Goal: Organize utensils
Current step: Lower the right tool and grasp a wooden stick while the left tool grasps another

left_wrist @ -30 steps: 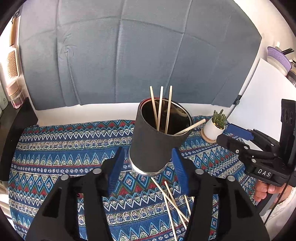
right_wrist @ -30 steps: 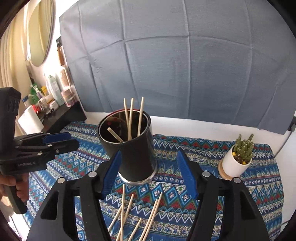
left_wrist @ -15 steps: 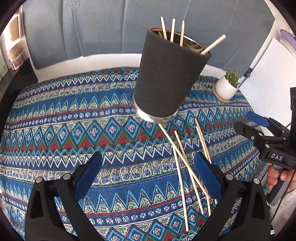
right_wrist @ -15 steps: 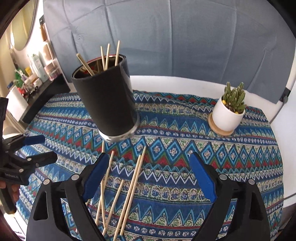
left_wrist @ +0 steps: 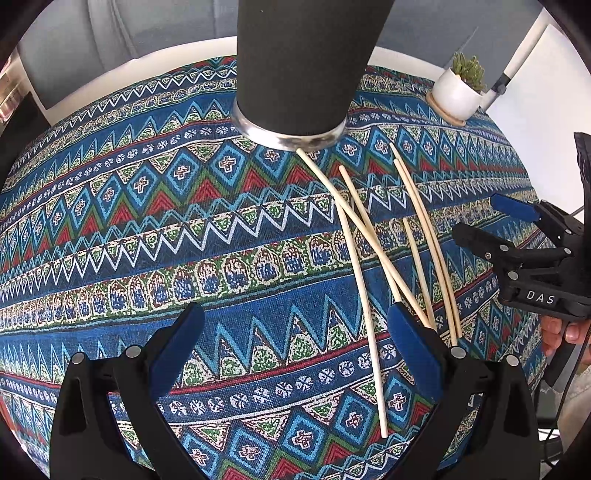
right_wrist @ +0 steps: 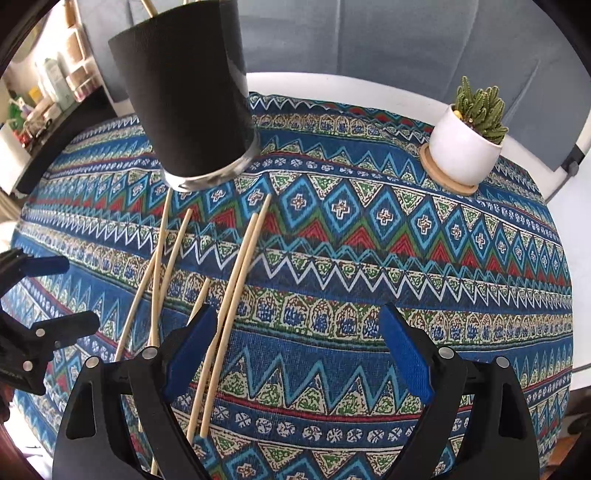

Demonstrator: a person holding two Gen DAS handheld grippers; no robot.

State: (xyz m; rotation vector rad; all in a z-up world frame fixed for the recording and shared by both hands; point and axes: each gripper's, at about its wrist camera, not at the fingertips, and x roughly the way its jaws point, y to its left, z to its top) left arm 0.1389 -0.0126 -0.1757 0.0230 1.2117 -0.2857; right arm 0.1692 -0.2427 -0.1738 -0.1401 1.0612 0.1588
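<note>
Both my grippers, left [left_wrist: 295,347] and right [right_wrist: 299,350], hung spread wide and empty over the cloth [left_wrist: 147,229]. The loose chopsticks [left_wrist: 364,280] lay crossed just in front of the cup [left_wrist: 295,66]. Pinching where they overlapped risked lifting two together, or rolling one against the cup.

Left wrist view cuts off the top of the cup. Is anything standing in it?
Observer: Yes. The right wrist view shows the cup up to its rim, with at least one stick poking out above it.
Operator: Are any of the loose sticks between the right gripper's fingers?
Observer: The right gripper is open, and two sticks on the cloth lie inside the gap, close beside its left finger.
</note>
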